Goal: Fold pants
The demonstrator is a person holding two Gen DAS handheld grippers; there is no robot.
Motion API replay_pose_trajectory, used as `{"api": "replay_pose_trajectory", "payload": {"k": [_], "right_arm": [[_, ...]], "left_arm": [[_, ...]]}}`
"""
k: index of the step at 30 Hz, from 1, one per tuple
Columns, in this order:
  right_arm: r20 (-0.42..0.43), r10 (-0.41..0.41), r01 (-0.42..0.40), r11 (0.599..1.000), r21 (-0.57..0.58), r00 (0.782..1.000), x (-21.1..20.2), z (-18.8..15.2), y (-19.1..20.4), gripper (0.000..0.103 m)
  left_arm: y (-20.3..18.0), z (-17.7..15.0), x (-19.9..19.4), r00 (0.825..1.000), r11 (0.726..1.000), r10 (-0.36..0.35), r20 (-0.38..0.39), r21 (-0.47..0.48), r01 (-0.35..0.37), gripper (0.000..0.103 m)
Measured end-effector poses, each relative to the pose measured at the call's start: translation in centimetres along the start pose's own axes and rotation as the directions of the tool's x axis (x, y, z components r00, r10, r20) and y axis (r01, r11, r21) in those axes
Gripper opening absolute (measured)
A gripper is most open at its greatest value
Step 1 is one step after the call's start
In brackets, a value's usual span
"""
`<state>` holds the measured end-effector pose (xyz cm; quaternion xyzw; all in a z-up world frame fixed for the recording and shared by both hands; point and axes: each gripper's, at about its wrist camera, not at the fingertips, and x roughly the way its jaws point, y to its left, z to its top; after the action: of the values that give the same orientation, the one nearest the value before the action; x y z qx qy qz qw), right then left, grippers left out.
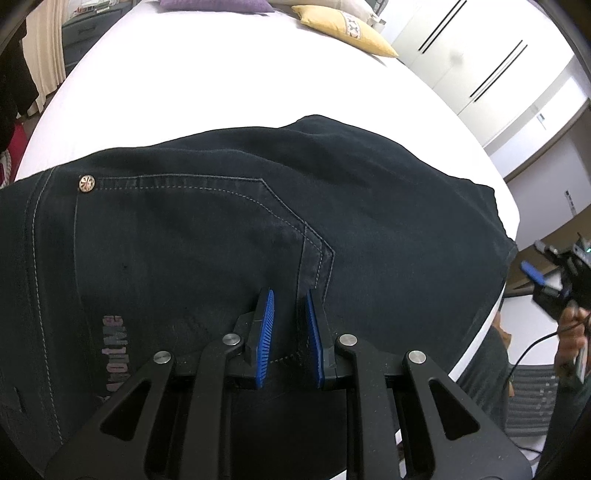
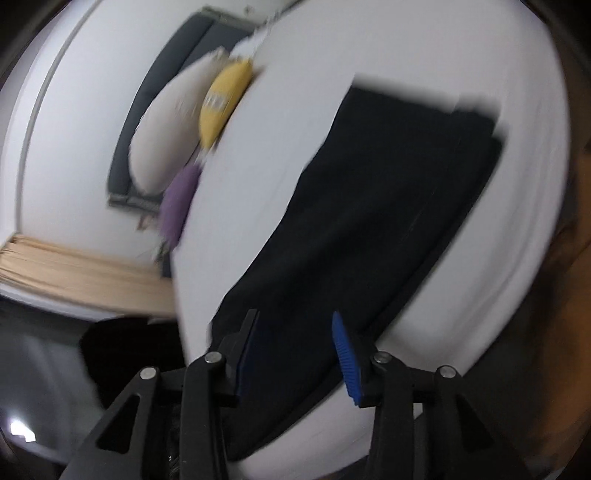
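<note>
- the left hand-held gripper [image 1: 290, 310] sits low over the pants [image 1: 229, 236], its blue pads [image 1: 266, 332] drawn close with a narrow gap; a seam fold seems to run up between them, but i cannot tell whether cloth is actually pinched.
- the pants lie folded into a compact dark block on the bed [image 1: 221, 81], their near part under the left gripper, back pocket and rivet [image 1: 86, 183] beyond it toward the left.
- the right hand-held gripper [image 2: 295, 350] is spread wide and holds nothing; its view is blurred, and it hangs off the pants' end near the bed's edge.
- judgement: a fold looks laid down already, so the step is likely a late one: releasing, or taking hold for a last fold.
- the next move would call for the right gripper to meet the pants' edge squarely, lifting all layers together.
- beyond the pants, yellow pillow [image 1: 347, 31] and purple pillow [image 1: 218, 5] rest at the bed's far end.
</note>
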<state>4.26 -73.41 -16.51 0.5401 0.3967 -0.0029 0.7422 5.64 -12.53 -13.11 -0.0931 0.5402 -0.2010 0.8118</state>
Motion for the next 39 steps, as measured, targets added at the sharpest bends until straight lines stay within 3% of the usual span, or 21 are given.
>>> {"api": "replay_pose_trajectory", "payload": {"k": [7,12,19,21,22,28,39], "right_arm": [[-0.081,0.012,-0.003,0.994,0.111,0.997,3.0,-2.1,-2.7,0.045],[-0.081,0.011,-0.001,0.993,0.118,0.997,2.9,-1.8,-3.1,0.045],[-0.083,0.072,-0.057,0.985,0.165,0.994,4.2,-1.8,-3.4,0.045],[-0.096,0.070,-0.056,0.988,0.142,0.993,4.9,-1.8,-3.1,0.026],[-0.105,0.059,-0.046,0.992,0.118,0.993,5.0,-1.8,-2.9,0.008],[-0.077,0.000,0.005,0.998,0.065,0.997,4.3,-2.6,-2.9,0.004],[-0.060,-0.004,0.011,0.994,0.105,0.998,3.9,-3.0,-4.5,0.002]], "left_arm": [[0.5,0.0,-0.3,1.000,1.000,-0.010,-0.004,-0.003,0.010,0.017],[0.8,0.1,-0.5,1.000,1.000,-0.008,-0.005,0.002,0.008,0.017],[0.8,0.1,-0.4,1.000,1.000,-0.006,-0.004,0.005,0.006,0.017],[0.8,0.1,-0.5,1.000,1.000,-0.005,-0.002,0.007,0.005,0.017],[0.8,0.1,-0.5,1.000,1.000,-0.005,-0.002,0.008,0.005,0.017],[0.5,0.2,-0.5,1.000,1.000,-0.003,-0.008,0.014,0.003,0.017],[-1.1,0.1,-0.9,1.000,0.996,-0.024,-0.002,0.090,0.024,0.017]]}}
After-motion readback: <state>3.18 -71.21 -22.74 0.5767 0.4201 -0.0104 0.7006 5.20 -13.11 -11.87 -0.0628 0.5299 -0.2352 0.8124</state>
